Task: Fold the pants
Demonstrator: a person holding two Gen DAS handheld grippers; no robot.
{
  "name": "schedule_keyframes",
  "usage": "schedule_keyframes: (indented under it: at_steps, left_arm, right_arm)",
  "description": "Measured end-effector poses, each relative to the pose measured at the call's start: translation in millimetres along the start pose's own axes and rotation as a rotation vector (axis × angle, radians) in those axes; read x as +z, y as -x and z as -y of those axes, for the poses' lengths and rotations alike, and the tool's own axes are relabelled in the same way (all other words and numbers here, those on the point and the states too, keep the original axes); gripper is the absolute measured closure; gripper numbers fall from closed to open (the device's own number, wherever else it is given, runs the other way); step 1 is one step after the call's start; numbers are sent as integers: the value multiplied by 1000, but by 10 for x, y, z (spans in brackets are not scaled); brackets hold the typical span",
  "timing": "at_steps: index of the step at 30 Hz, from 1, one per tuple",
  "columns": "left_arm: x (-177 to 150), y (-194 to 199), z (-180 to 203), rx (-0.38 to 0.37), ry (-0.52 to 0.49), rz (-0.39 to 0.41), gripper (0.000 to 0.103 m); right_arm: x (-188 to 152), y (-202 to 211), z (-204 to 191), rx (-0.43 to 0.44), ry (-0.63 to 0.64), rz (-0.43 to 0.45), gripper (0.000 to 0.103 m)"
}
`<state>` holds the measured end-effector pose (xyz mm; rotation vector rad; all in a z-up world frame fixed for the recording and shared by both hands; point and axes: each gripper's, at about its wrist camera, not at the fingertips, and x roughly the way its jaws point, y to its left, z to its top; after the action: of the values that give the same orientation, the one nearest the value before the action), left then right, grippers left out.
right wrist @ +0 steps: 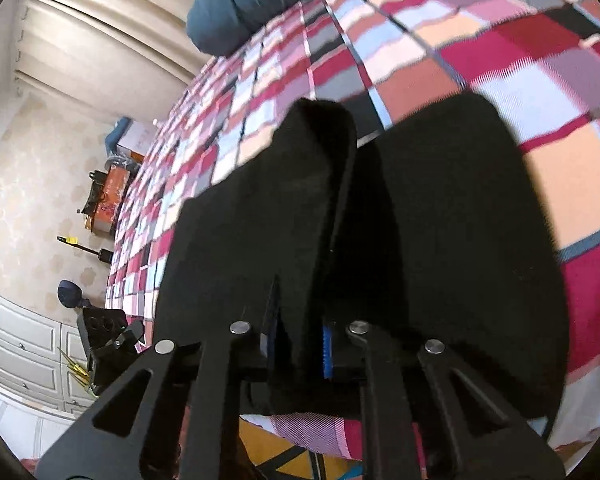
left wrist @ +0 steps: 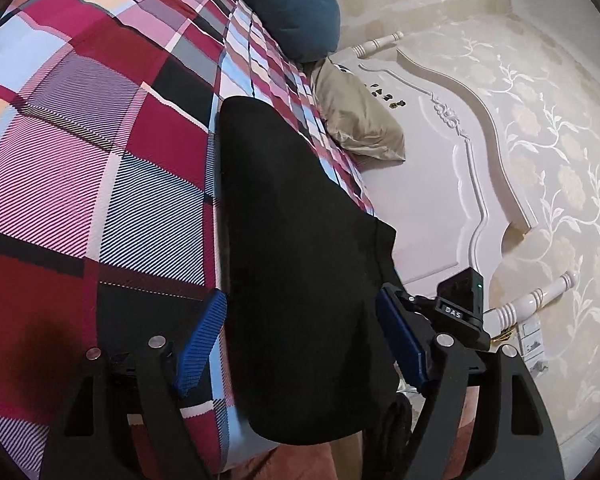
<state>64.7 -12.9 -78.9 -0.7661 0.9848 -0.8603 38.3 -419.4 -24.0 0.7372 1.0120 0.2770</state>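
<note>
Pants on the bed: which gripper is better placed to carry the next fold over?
Right, probably. The right gripper is shut on a raised fold of the pants, while the left gripper is open, its fingers only straddling the cloth.

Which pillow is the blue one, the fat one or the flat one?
The fat pillow is blue. The flat pillow below it, against the headboard, is tan.

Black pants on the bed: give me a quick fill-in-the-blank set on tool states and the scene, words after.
1. The black pants lie on a ____ bedspread.
2. The left tool is ____, its blue pads either side of the pants.
3. The right tool is shut on the ____.
4. The pillow at the bed's far end is ____.

Missing words: plaid; open; pants; blue
</note>
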Motion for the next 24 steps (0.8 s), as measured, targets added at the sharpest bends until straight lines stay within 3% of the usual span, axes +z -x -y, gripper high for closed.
schedule_keyframes:
  at_steps: [14,24]
  left_arm:
    - [-42,-198,155,-3,-25,-53,27]
    - [-49,-341,182,21,-25,-78,27]
  right_arm:
    - [31,477,360,-40,-48,118,90]
    - [-19,535,671,-42,-101,137,90]
